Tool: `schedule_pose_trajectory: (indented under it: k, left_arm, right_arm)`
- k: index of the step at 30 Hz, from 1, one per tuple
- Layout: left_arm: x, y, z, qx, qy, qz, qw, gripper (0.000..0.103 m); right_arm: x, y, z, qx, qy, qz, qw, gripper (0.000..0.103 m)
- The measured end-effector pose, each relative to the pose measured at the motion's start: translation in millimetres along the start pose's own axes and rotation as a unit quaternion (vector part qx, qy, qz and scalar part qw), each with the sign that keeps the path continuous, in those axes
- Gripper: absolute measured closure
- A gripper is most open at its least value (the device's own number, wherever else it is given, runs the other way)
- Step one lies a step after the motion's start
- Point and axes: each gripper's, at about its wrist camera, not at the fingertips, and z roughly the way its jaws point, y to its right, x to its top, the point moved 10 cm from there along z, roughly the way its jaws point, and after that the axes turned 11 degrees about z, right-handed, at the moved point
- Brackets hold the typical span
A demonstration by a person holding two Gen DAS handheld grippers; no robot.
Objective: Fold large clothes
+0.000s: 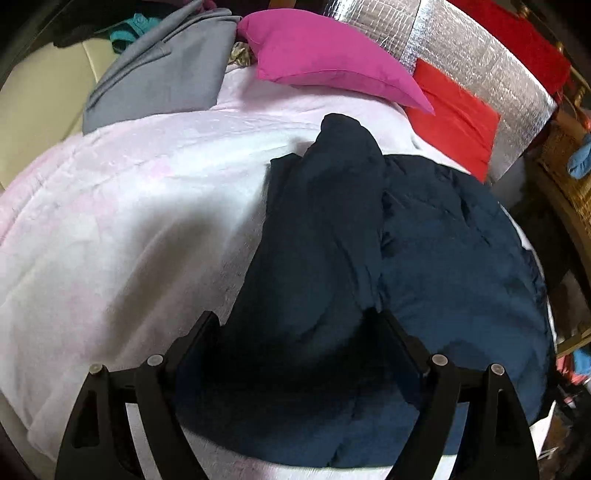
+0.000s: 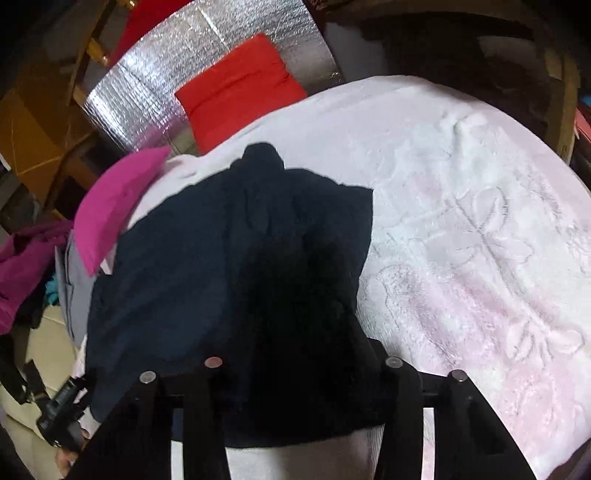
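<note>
1. Nearest in the left wrist view: left claw (image 1: 293, 317), black fingers spread wide, gripping nothing, poised just over the near part of a dark navy blue garment of soft, creased fabric (image 1: 332, 229).
2. Nearest in the right wrist view: right claw (image 2: 295, 350), fingers roughly half apart, the same navy cloth (image 2: 229, 258) dark and bunched between them. Cannot tell whether pinched or only lying there, since the left fingertip merges with the dark fabric.
3. Under the garment: pale pink-and-white plush blanket (image 1: 110, 221). Garment flat on it, with a narrower ridge running away from the claws to a rounded far end.
4. Only in the right wrist view: embossed bow-and-ribbon pattern on the blanket (image 2: 491, 229), and at lower left a black strap with a plastic buckle (image 2: 55, 406) over a cream padded surface.
5. Only in the left wrist view: teal cloth (image 1: 129, 31) at the far left, and woven wicker (image 1: 569, 177) at the right edge.
6. Further back, in both views: magenta fabric cushion (image 1: 325, 55) resting on the blanket's far edge, near the garment's tip but apart from it.
7. Beside the cushion: grey folded garment (image 1: 159, 74), partly on the blanket.
8. Farthest: flat red cushion (image 1: 454, 122) lying on a silver quilted foil mat (image 1: 480, 55).
</note>
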Motion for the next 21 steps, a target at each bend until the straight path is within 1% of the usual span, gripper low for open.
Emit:
schedule_pose_trajectory:
  k: [1,2,4,7,9,11,13,14,16,17,18,20,21]
  left_arm:
    - [-1.3,0.4,-5.7,0.013,0.005,0.008,0.9999,0.017]
    - [-2.5,2.4,-13.7,0.031,0.015,0.021,0.9992,0.017]
    - [-5.0,8.3,-32.9,0.069,0.040,0.059,0.9950,0.017]
    - [-7.3,29.7,-57.1,0.098,0.077,0.115,0.9855,0.015]
    - [-15.0,40.0,-63.7,0.106,0.084,0.135,0.9816,0.013]
    - [-25.8,50.5,-61.9,0.103,0.076,0.154,0.9797,0.013]
    - [-34.0,53.8,-51.2,0.098,0.052,0.167,0.9798,0.012]
    - [-35.5,53.2,-43.8,0.099,0.037,0.169,0.9800,0.011]
    - [-44.2,47.5,-23.5,0.101,-0.002,0.166,0.9809,0.005]
    - [-45.0,44.4,-18.6,0.097,-0.010,0.156,0.9830,0.003]
    - [-43.9,41.6,-17.4,0.092,-0.012,0.144,0.9852,0.000]
    - [-42.5,39.0,-16.6,0.084,-0.014,0.135,0.9872,0.000]
    - [-43.0,38.3,-15.8,0.083,-0.015,0.135,0.9873,0.000]
  right_arm:
    - [0.6,0.4,-8.1,0.002,0.007,0.001,1.000,0.048]
    - [3.8,-0.3,-19.6,0.003,0.023,-0.002,1.000,0.045]
    - [7.2,-5.7,-38.2,0.006,0.048,-0.012,0.999,0.042]
    - [0.2,-24.1,-57.5,0.029,0.063,-0.038,0.997,0.041]
    - [-10.6,-37.2,-61.5,0.042,0.062,-0.055,0.996,0.041]
    - [-22.1,-45.2,-57.3,0.051,0.053,-0.065,0.995,0.041]
    - [-32.2,-46.6,-44.6,0.048,0.037,-0.068,0.996,0.041]
    - [-37.9,-44.3,-32.6,0.041,0.020,-0.065,0.997,0.041]
    - [-51.8,-25.2,7.2,0.002,-0.044,-0.041,0.998,0.041]
    - [-57.7,-14.9,20.4,-0.012,-0.067,-0.024,0.997,0.041]
    - [-60.9,-6.7,30.0,-0.001,-0.076,0.003,0.997,0.041]
    - [-58.6,-5.6,28.9,0.014,-0.066,0.012,0.998,0.042]
    - [-59.0,-6.3,29.0,0.012,-0.067,0.006,0.998,0.042]
